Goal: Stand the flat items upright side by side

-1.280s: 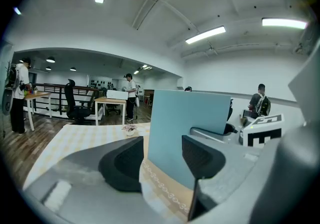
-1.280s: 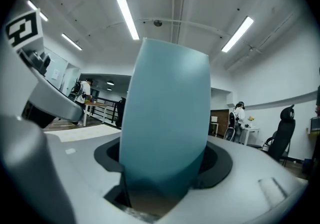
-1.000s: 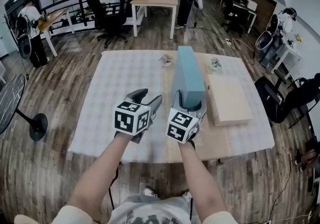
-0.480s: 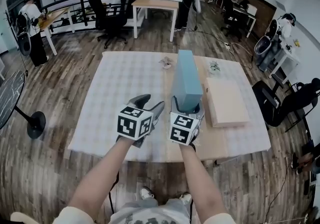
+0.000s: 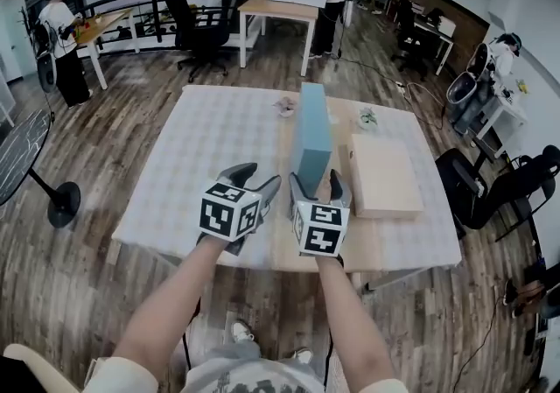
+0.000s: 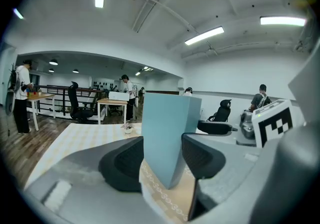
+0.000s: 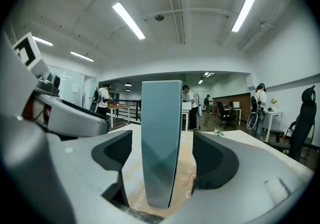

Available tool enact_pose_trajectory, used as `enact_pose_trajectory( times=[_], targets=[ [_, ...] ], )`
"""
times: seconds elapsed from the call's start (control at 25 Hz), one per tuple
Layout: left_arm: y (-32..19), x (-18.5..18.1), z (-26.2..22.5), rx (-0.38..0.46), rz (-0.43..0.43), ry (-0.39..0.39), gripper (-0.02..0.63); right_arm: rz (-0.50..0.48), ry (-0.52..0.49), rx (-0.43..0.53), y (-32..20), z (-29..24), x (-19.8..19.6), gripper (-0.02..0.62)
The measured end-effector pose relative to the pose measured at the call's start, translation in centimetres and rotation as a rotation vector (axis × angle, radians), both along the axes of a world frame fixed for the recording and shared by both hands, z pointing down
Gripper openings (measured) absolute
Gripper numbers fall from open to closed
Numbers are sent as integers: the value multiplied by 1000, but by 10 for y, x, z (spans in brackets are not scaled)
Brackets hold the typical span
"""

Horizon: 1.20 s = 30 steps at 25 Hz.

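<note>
**Releasing the upright blue box while the tan one waits**

The right gripper [image 5: 316, 183] is standing with its jaws wide apart, having just been opening. The near end of the blue box [image 5: 311, 133] is sitting between them with a clear gap at each pad, so nothing is being squeezed. The box is resting upright on its long edge on the table [image 5: 192, 172], running straight away from the jaws.

Just to the left, the left gripper [image 5: 258, 178] is also holding its jaws well apart and gripping nothing. The blue box's near corner is showing in line with that gap, but it seems to be lying beyond the tips rather than inside them.

To the right of the right jaws, near the blue box but apart from it, a tan box [image 5: 382, 174] is lying flat on the table.

Judging by this, the first item is being let go after being stood up, and the tan one is waiting its turn. The next move is likely calling for drawing the right jaws back without nudging the blue box. After that comes taking the tan box by an edge, tipping it up and setting it beside the blue one, parallel to it.
</note>
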<state>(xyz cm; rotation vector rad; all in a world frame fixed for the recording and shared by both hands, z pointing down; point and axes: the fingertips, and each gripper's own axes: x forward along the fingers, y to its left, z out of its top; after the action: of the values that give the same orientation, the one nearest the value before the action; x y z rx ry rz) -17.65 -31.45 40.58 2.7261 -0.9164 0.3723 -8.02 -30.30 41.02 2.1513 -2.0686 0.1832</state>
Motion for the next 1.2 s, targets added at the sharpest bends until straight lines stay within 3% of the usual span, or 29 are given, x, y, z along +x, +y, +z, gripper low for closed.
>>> enact_pose_trajectory(
  times=[0.36,0.72,1.2],
  targets=[
    [57,47,-19,38,-23,-22,238,-101,-59,-5,67,-19,51,367],
    [113,145,-20,48,35,-7,238,-96,-116,-15,133,-24,147,367],
    [103,253,-6,23,96,-32,238,-128,-126,-105,156,-10,253,367]
  ],
)
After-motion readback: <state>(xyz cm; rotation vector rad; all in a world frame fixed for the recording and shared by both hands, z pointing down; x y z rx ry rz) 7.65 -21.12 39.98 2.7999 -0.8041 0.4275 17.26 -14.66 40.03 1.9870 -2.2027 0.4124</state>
